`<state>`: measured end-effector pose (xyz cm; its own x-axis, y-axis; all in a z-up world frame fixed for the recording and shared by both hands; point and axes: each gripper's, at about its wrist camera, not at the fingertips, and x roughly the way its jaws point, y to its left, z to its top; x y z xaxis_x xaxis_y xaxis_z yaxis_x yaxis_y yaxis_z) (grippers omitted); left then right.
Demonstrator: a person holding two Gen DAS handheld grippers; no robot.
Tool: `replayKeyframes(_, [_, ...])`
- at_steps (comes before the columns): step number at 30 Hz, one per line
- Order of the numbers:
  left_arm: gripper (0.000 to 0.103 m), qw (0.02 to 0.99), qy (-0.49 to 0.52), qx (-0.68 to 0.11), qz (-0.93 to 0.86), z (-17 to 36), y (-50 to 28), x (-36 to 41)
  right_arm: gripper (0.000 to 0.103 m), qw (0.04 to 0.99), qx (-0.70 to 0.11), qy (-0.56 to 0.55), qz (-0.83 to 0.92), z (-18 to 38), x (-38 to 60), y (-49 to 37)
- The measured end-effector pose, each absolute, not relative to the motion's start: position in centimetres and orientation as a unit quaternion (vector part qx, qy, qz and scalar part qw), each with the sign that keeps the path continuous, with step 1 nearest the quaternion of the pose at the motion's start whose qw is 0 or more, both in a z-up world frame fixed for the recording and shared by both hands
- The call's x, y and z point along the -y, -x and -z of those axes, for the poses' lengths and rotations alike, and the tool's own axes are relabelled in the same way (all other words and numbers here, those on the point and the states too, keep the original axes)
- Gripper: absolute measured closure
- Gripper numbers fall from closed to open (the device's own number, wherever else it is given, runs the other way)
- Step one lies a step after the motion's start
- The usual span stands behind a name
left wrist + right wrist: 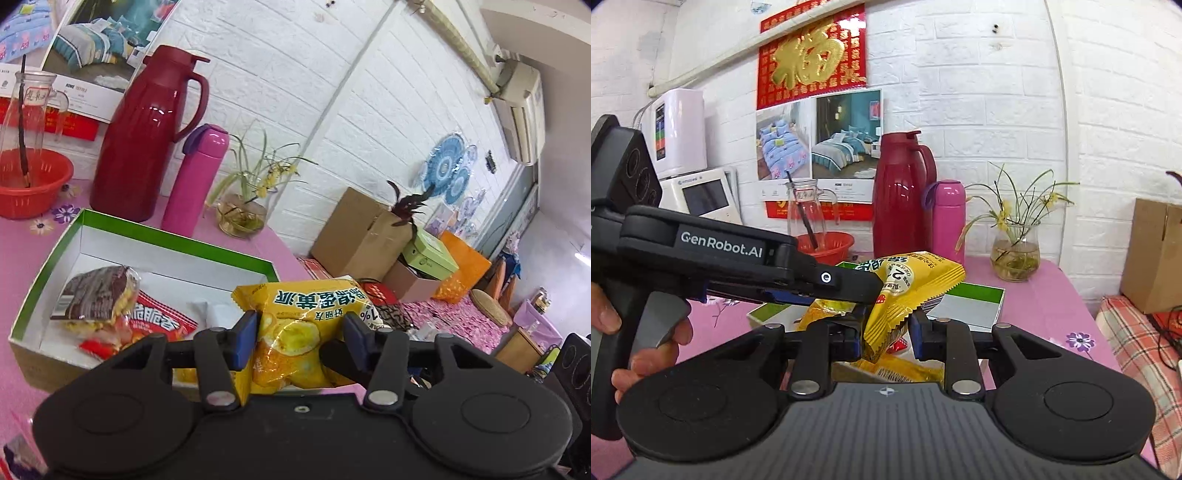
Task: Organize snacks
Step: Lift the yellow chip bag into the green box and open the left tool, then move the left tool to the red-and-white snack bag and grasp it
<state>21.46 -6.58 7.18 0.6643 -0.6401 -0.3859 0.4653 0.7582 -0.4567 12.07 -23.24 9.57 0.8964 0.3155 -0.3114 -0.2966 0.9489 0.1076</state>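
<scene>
My left gripper (300,332) is shut on a yellow snack packet (306,314) and holds it in the air at the right end of the green-rimmed white box (173,240). In the box lie a brown-topped snack bag (98,295) and a red packet (162,319). In the right wrist view the left gripper (871,291) comes in from the left with the yellow packet (908,291). My right gripper (884,339) stands just below; its blue pads sit either side of the packet's lower end with a gap on the right. Another yellow packet (905,369) lies beneath. The box (967,299) is behind.
On the pink table stand a red thermos jug (144,133), a pink bottle (195,177), a glass plant vase (242,216), a red basket (33,181) and a glass carafe (27,110). Cardboard boxes (360,232) lie right of the table.
</scene>
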Motion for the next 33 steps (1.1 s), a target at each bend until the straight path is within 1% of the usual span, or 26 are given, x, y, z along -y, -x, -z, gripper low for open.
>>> replayKeyframes(7, [0.103, 0.895, 0.169, -0.288, 0.295, -5.5, -25.5, 6.7, 0.059, 0.970, -0.180, -0.063, -0.151, -8.0, 24.0, -15.7])
replayKeyframes(8, [0.098, 0.895, 0.164, -0.293, 0.293, -5.2, -26.1, 6.8, 0.055, 0.969, -0.189, -0.066, -0.147, -7.6, 24.0, -16.3])
replayKeyframes(9, [0.087, 0.896, 0.158, -0.299, 0.289, -4.8, -26.6, 6.9, 0.054, 0.968, -0.200, -0.066, -0.140, -7.3, 24.0, -16.9])
replayKeyframes(10, [0.050, 0.897, 0.153, -0.304, 0.280, -4.4, -26.9, 7.0, 0.048, 0.967, -0.214, -0.058, -0.126, -6.8, 23.7, -17.5])
replayKeyframes(11, [0.021, 0.901, 0.149, -0.308, 0.266, -4.1, -26.9, 7.0, 0.037, 0.966, -0.232, -0.041, -0.108, -6.3, 23.5, -18.0])
replayKeyframes(12, [0.016, 0.907, 0.145, -0.303, 0.253, -3.8, -26.7, 6.9, 0.030, 0.965, -0.245, -0.019, -0.092, -5.9, 23.2, -18.4])
replayKeyframes(13, [0.015, 0.911, 0.139, -0.297, 0.251, -3.6, -26.5, 6.8, 0.021, 0.965, -0.248, 0.001, -0.083, -5.6, 23.0, -18.4])
replayKeyframes(15, [0.014, 0.912, 0.128, -0.298, 0.251, -3.4, -26.4, 6.6, 0.019, 0.967, -0.241, 0.028, -0.081, -5.2, 22.9, -17.9])
replayKeyframes(19, [0.009, 0.909, 0.141, -0.306, 0.247, -3.8, -26.0, 5.9, 0.009, 0.967, -0.240, 0.012, -0.089, -5.9, 23.6, -16.7])
replayKeyframes(22, [0.003, 0.909, 0.143, -0.301, 0.251, -5.0, -24.7, 5.7, 0.002, 0.970, -0.222, 0.012, -0.099, -7.1, 23.7, -15.3])
replayKeyframes(23, [0.003, 0.910, 0.139, -0.299, 0.251, -5.5, -24.0, 5.5, 0.000, 0.971, -0.214, 0.015, -0.103, -7.5, 23.6, -15.0])
replayKeyframes(29, [0.004, 0.915, 0.126, -0.296, 0.245, -7.7, -18.9, 4.1, 0.000, 0.972, -0.187, 0.026, -0.143, -8.8, 22.7, -10.3])
replayKeyframes(33, [0.004, 0.922, 0.116, -0.285, 0.235, -7.4, -14.8, 2.9, 0.000, 0.963, -0.189, 0.044, -0.187, -8.3, 21.6, -7.2])
